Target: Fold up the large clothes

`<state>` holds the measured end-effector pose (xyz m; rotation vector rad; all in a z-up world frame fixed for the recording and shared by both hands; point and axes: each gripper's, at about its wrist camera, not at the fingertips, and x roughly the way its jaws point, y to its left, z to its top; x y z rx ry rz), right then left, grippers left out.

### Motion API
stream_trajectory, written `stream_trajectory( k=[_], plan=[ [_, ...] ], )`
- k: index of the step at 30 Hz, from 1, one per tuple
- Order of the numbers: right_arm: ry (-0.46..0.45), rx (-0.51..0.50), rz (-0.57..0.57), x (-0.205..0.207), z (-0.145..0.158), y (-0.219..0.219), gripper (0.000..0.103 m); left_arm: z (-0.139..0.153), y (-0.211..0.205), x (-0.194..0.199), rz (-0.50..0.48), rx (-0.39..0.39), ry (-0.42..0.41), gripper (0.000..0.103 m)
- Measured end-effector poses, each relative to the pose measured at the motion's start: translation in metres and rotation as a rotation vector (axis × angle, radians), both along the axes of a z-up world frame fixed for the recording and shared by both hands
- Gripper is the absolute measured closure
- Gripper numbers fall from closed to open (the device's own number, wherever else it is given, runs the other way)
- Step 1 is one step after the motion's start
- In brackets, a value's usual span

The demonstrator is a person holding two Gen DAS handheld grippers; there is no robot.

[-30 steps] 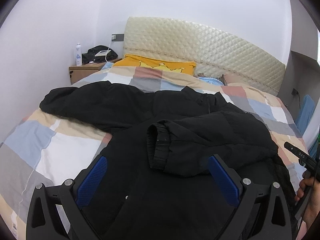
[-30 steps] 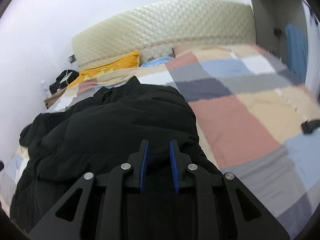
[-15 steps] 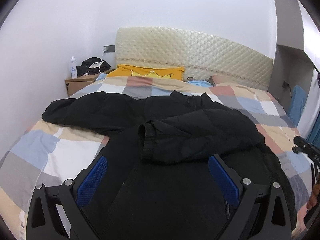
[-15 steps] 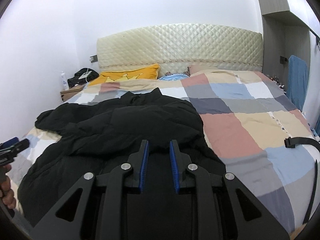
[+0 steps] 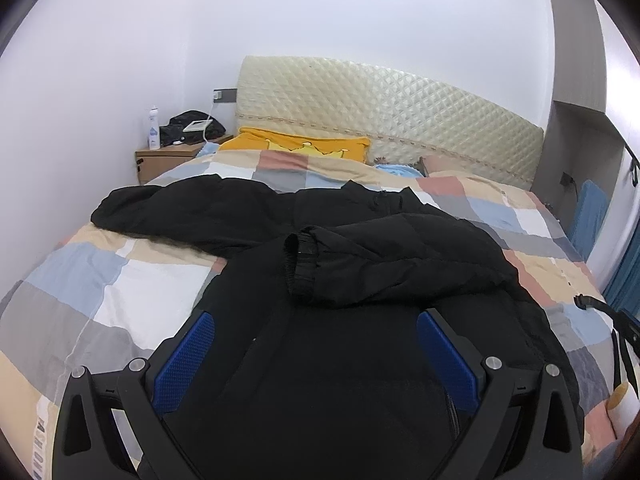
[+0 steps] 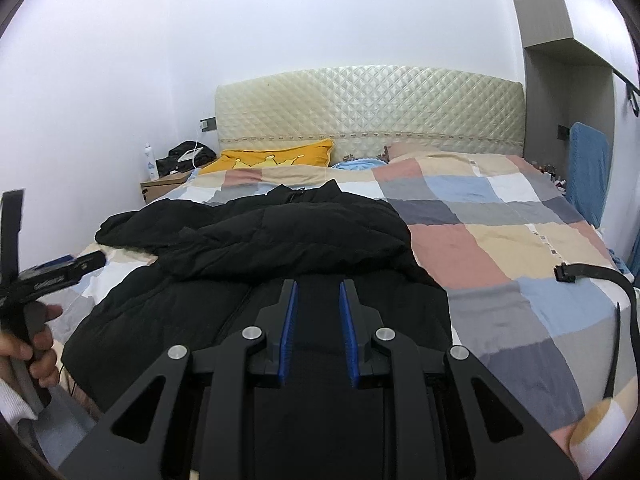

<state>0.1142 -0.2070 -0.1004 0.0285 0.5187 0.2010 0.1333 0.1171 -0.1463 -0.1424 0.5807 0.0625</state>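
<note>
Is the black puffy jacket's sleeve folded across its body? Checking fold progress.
Yes, one sleeve lies across the black puffy jacket, cuff toward the middle.

White walls (image 6: 280, 40), even light. Bed (image 6: 500, 240) w/ checked quilt, quilted cream headboard (image 6: 368, 104) at 12. Wood nightstand (image 5: 168, 160) at 10, yellow pillow (image 6: 280, 156) beside it. Grey cabinet (image 6: 568, 80) at 2.

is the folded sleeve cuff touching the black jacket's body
Touching: left wrist view shows the ribbed black sleeve cuff lying flat across the black puffer jacket.
</note>
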Motion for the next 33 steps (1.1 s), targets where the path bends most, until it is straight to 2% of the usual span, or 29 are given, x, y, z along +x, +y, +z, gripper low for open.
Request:
stream_trajectory(
  k=[4,8,11,14,19,23,26,31,33],
  plan=[
    [-0.004,-0.006,0.017,-0.02,-0.004,0.004,0.081,0.0,-0.006,0.001,-0.018,0.016,-0.002,0.001],
    [-0.022,-0.033,0.01,-0.025,-0.004,0.009,0.081,-0.004,-0.003,0.015,-0.065,-0.033,0.008,0.001],
    [-0.033,-0.046,0.011,-0.021,-0.004,0.011,0.081,-0.008,0.005,0.038,-0.049,-0.048,0.043,0.001],
    [-0.02,-0.036,0.013,-0.018,-0.008,0.01,0.081,-0.003,0.016,0.056,-0.016,-0.047,0.04,0.001],
    [-0.018,-0.025,0.001,-0.017,-0.011,0.005,0.081,0.015,0.036,0.083,-0.02,-0.015,0.021,0.001],
    [-0.02,-0.028,-0.003,-0.014,-0.014,0.005,0.081,0.033,0.073,0.106,0.011,-0.023,0.022,0.001],
    [-0.009,-0.036,0.003,-0.011,-0.017,0.007,0.081,0.04,0.112,0.119,0.079,-0.027,0.03,0.001],
    [-0.009,-0.022,-0.011,-0.011,-0.017,0.006,0.081,0.025,0.182,0.125,0.205,0.005,0.064,0.001],
    [-0.005,-0.021,-0.015,-0.011,-0.018,0.005,0.081,0.014,0.215,0.122,0.26,-0.028,0.083,0.001]
  ],
)
